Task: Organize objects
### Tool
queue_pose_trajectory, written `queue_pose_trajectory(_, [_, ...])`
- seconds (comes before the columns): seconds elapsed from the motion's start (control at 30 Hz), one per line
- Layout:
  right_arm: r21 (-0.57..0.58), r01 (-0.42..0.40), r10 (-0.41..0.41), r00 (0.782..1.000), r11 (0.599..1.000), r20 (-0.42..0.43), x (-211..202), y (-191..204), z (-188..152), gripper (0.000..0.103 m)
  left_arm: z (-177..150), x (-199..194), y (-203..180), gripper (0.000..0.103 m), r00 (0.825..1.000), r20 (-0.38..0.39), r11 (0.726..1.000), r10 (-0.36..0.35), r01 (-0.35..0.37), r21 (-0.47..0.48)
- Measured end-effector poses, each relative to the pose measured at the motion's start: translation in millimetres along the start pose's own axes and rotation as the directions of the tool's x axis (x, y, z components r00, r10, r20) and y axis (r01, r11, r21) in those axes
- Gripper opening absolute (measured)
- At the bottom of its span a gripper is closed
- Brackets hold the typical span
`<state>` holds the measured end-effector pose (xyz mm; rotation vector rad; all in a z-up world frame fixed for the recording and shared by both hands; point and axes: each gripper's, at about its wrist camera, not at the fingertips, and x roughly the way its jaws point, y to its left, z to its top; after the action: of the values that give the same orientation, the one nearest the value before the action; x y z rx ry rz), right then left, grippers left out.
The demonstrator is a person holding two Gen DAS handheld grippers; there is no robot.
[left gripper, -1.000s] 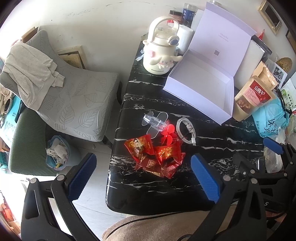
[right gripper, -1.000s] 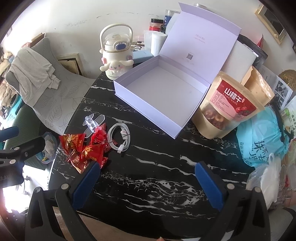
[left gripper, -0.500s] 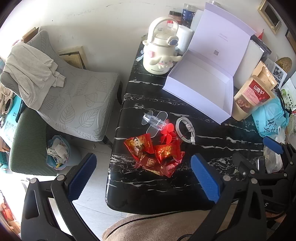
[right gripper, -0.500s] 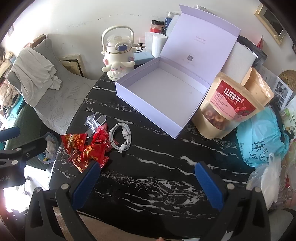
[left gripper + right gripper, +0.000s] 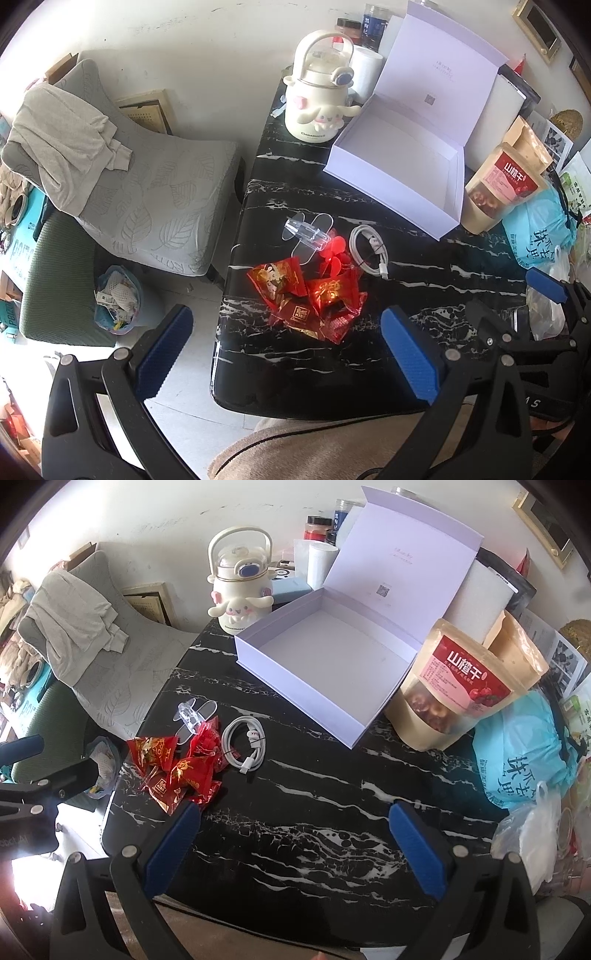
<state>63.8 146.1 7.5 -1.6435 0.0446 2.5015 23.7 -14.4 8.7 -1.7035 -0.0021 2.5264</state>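
Note:
An open, empty lilac box (image 5: pixel 399 177) (image 5: pixel 328 672) lies on the black marble table (image 5: pixel 295 365) (image 5: pixel 317 834). A pile of red snack packets (image 5: pixel 306 299) (image 5: pixel 177 768), a coiled white cable (image 5: pixel 369 251) (image 5: pixel 245 744) and a clear plastic clip (image 5: pixel 306 234) (image 5: pixel 192 714) lie near the table's left end. My left gripper (image 5: pixel 284 354) is open and empty, above the table's near corner. My right gripper (image 5: pixel 295 849) is open and empty, above the table's near middle.
A cream Cinnamoroll kettle (image 5: pixel 319 107) (image 5: pixel 240 594) stands behind the box. Snack pouches (image 5: pixel 458 694) and a blue bag (image 5: pixel 524 753) crowd the right side. A grey chair (image 5: pixel 147 192) with cloth and a waste bin (image 5: pixel 116 299) stand left of the table.
Both views have shifted slightly, with the grippers drawing back and up a little. Both stay open and nothing on the table has moved.

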Motion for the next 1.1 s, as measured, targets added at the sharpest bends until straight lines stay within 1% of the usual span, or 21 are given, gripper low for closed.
queue_pose_trajectory(0.1, [-0.008, -0.013, 0.013, 1.0, 1.0, -0.018, 0.9, -0.6, -0.6, 0.102, -2.1, 1.8, 1.6, 0.102, 1.0, -0.013, 1.0, -0.007, 0.007, -0.007])
queue_pose_trajectory(0.17, [-0.016, -0.021, 0.021, 0.999, 1.0, -0.032, 2.1, -2.0, 0.1, 0.102, -3.6, 2.6, 2.4, 0.102, 0.999, -0.016, 1.0, -0.028, 0.028, -0.01])
queue_pose_trajectory(0.33, [-0.034, -0.04, 0.039, 0.998, 0.999, -0.047, 5.8, -5.1, 7.3, 0.102, -4.1, 5.8, 2.5, 0.102, 0.999, -0.034, 1.0, -0.02, 0.019, -0.025])
queue_pose_trajectory(0.5, [-0.075, -0.076, 0.071, 0.996, 0.994, -0.062, 14.8, -2.7, 15.5, 0.102, -5.1, 6.9, 2.1, 0.102, 0.999, -0.025, 0.999, -0.022, 0.021, -0.048])
queue_pose_trajectory(0.6, [-0.097, -0.099, 0.093, 0.993, 0.99, -0.072, 21.7, -2.9, 19.1, 0.102, -5.8, 10.3, 1.1, 0.102, 0.999, -0.034, 0.998, -0.016, 0.014, -0.06])
queue_pose_trajectory(0.87, [-0.139, -0.145, 0.131, 0.986, 0.98, -0.105, 47.4, -2.5, 26.2, 0.102, -10.9, 25.2, 4.2, 0.102, 0.998, -0.052, 0.989, -0.04, 0.032, -0.144])
queue_pose_trajectory(1.1, [-0.169, -0.177, 0.158, 0.98, 0.97, -0.118, 73.8, 5.1, 32.1, 0.102, -10.9, 45.4, 15.2, 0.102, 0.998, -0.055, 0.973, -0.024, 0.01, -0.231])
